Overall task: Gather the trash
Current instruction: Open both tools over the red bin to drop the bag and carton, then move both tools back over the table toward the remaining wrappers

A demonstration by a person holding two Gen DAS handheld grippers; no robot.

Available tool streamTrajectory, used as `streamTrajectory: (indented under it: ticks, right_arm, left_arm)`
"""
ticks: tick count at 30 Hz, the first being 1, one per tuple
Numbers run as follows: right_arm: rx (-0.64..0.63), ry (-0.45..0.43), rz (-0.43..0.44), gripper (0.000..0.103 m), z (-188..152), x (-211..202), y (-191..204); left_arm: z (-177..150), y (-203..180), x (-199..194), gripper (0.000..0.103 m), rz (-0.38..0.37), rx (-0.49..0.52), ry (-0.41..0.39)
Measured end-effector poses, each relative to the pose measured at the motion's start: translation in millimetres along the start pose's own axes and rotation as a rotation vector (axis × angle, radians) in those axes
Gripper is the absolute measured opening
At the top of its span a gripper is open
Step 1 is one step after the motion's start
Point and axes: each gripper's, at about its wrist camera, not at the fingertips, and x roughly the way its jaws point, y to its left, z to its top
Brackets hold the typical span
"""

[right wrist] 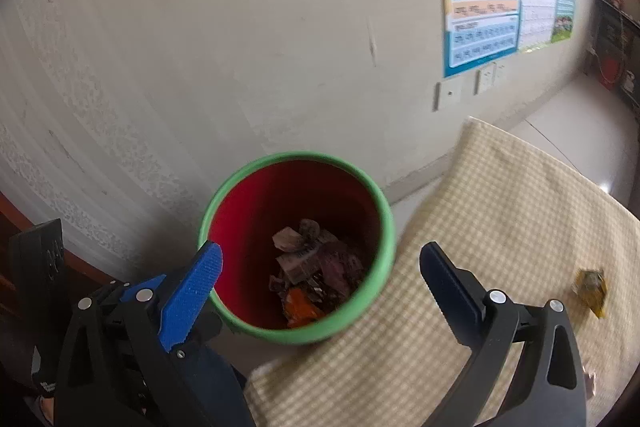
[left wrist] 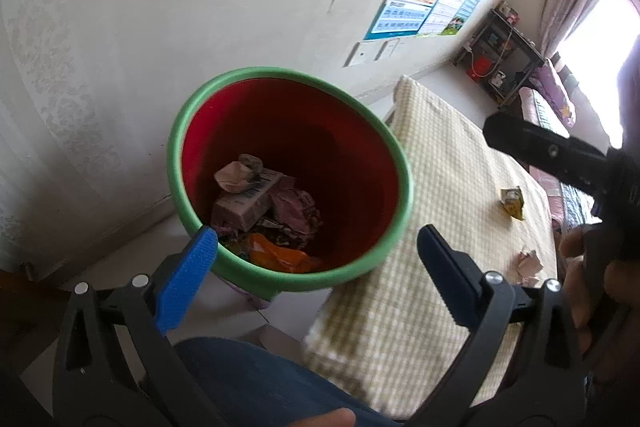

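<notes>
A red bin with a green rim (left wrist: 192,131) (right wrist: 386,227) stands on the floor by the table's left end, holding several crumpled wrappers and a small carton (left wrist: 248,199) (right wrist: 298,265). My left gripper (left wrist: 316,263) is open and empty just above the bin's near rim. My right gripper (right wrist: 320,275) is open and empty, also over the bin; its body shows in the left wrist view (left wrist: 552,151). On the checked tablecloth lie a yellow wrapper (left wrist: 512,203) (right wrist: 591,289) and a crumpled pink paper (left wrist: 528,261).
The table with the yellow checked cloth (left wrist: 440,187) (right wrist: 500,195) runs to the right of the bin. A pale wall with posters (right wrist: 480,7) lies behind. A dark shelf (left wrist: 500,55) and a sofa stand far right. My knee (left wrist: 248,379) is below.
</notes>
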Motion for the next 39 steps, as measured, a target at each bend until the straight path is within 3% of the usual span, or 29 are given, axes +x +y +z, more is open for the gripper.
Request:
streamTrajectory:
  ticks: [14,25,39]
  right_arm:
    - [0.106,-0.050,-0.091,0.096,-47,-77,-66]
    - [0.227,-0.085,-0.194,0.096,-103,-138,-138]
    - [0.386,-0.073,-0.280,0.096,-165,-174,-207]
  left_arm:
    - [-20,-74,-12,0.098,-0.048,0.115,0.007]
    - [-51,-145,-5,0.098,-0.085,0.210,0.050]
    - [-76,-202,-2,0.098,-0.106,0.273,0.054]
